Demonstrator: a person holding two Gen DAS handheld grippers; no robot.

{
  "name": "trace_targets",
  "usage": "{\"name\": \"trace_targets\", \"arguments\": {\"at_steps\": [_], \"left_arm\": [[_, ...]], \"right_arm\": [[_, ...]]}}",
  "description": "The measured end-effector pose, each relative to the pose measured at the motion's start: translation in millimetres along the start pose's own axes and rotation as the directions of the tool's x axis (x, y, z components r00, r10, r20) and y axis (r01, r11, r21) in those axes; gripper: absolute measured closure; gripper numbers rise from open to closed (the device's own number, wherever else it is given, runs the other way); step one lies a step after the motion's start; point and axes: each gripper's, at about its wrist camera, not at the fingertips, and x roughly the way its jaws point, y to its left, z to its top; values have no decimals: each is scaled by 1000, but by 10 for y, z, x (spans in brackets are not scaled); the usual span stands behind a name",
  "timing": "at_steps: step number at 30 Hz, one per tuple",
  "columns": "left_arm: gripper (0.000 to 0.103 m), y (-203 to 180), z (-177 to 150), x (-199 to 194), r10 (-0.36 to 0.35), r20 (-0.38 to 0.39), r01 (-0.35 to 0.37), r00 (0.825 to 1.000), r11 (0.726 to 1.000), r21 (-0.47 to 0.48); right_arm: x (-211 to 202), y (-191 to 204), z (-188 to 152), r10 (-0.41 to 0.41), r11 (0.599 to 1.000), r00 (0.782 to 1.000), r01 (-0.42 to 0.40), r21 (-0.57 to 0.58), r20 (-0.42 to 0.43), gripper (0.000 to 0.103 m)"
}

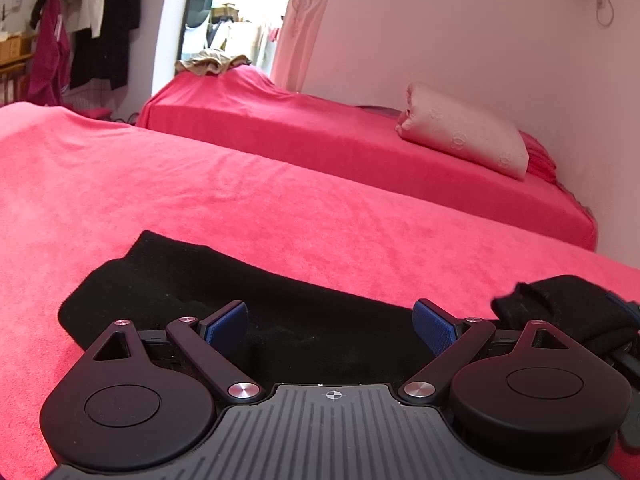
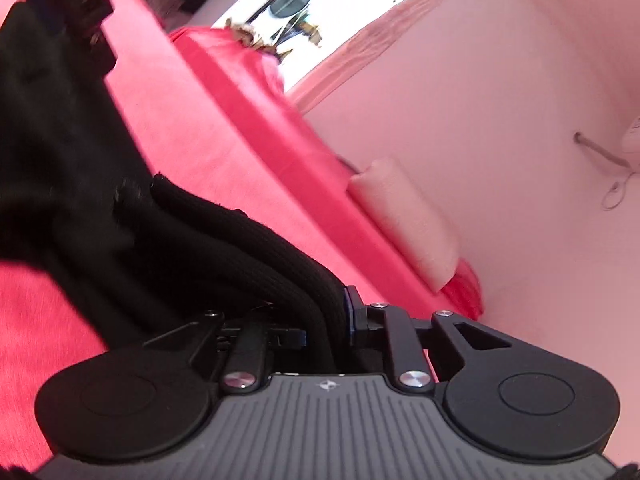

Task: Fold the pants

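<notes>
Black pants (image 1: 224, 292) lie flat on the red bed cover (image 1: 200, 184) just ahead of my left gripper (image 1: 330, 326). Its blue pads (image 1: 228, 326) stand wide apart, open and empty, right over the cloth. At the right edge of the left wrist view a bunched black end of the pants (image 1: 560, 308) is lifted. In the right wrist view my right gripper (image 2: 326, 326) is shut on the ribbed black waistband (image 2: 256, 248) of the pants (image 2: 60, 140), which hang up and to the left from it. That view is tilted and blurred.
A second bed with a red cover (image 1: 360, 132) stands beyond, with a pale pink pillow (image 1: 464, 132) against the wall and a tan garment (image 1: 212, 62) at its far end. Clothes hang on the left wall (image 1: 100, 20). A curtain (image 1: 304, 20) hangs beside a bright doorway.
</notes>
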Motion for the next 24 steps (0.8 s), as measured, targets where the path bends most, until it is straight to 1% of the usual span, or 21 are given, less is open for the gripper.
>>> {"name": "trace_targets", "arguments": {"at_steps": [1,2,3,4,5,6,8,9,11,12,13,15,17,18,19,20,21,24], "left_arm": [[0,-13,11,-6,-6,2,6,1000,1000,-5],[0,-40,21,-10,-14,2,14,1000,1000,-3],[0,-82,32,-10,-22,2,22,1000,1000,7],[0,-136,40,-10,-28,4,28,1000,999,25],[0,-200,46,-6,-30,6,30,1000,998,49],[0,-269,47,-4,-30,7,30,1000,997,70],[0,-416,62,29,-41,5,41,999,994,99],[0,-491,72,60,-53,-1,53,999,993,106],[0,-654,82,170,-68,-27,70,997,991,112],[0,-733,75,254,-65,-48,70,997,991,116],[0,-807,51,352,-55,-73,64,996,990,122],[0,-928,-53,563,-32,-129,51,991,988,144],[0,-1007,-201,757,14,-188,20,982,984,180],[0,-1000,-285,810,21,-192,16,981,983,185],[0,-985,-341,805,25,-159,4,987,984,180],[0,-967,-367,792,37,-146,-11,989,984,178],[0,-953,-355,796,30,-154,-3,988,985,173],[0,-907,-351,801,14,-159,10,987,988,151]], "right_arm": [[25,83,2,54,999,998,-54,-6,-16,83],[55,200,-28,94,995,995,-96,-39,-38,83],[64,318,-65,102,991,994,-106,-83,-48,83],[68,425,-101,84,988,995,-89,-129,-44,83],[54,469,-119,66,987,997,-71,-144,-37,83],[41,447,-116,65,989,997,-70,-131,-37,82],[72,325,-33,79,996,996,-81,-44,-42,82],[91,307,34,68,997,997,-68,-20,-35,82],[45,328,49,47,998,999,-47,-42,3,78],[26,378,33,53,995,999,-51,-80,15,72],[30,430,2,48,992,999,-46,-116,14,54],[36,433,-93,22,991,1000,-21,-136,11,34],[38,303,-153,19,995,1000,-19,-97,-3,30],[37,227,-182,25,997,1000,-26,-75,-10,25],[38,159,-213,25,998,1000,-26,-61,-15,21],[32,106,-251,23,998,1000,-24,-56,-16,20],[23,67,-297,16,998,1000,-17,-60,-11,19],[-37,-79,-503,-55,995,998,56,-80,18,17]]}}
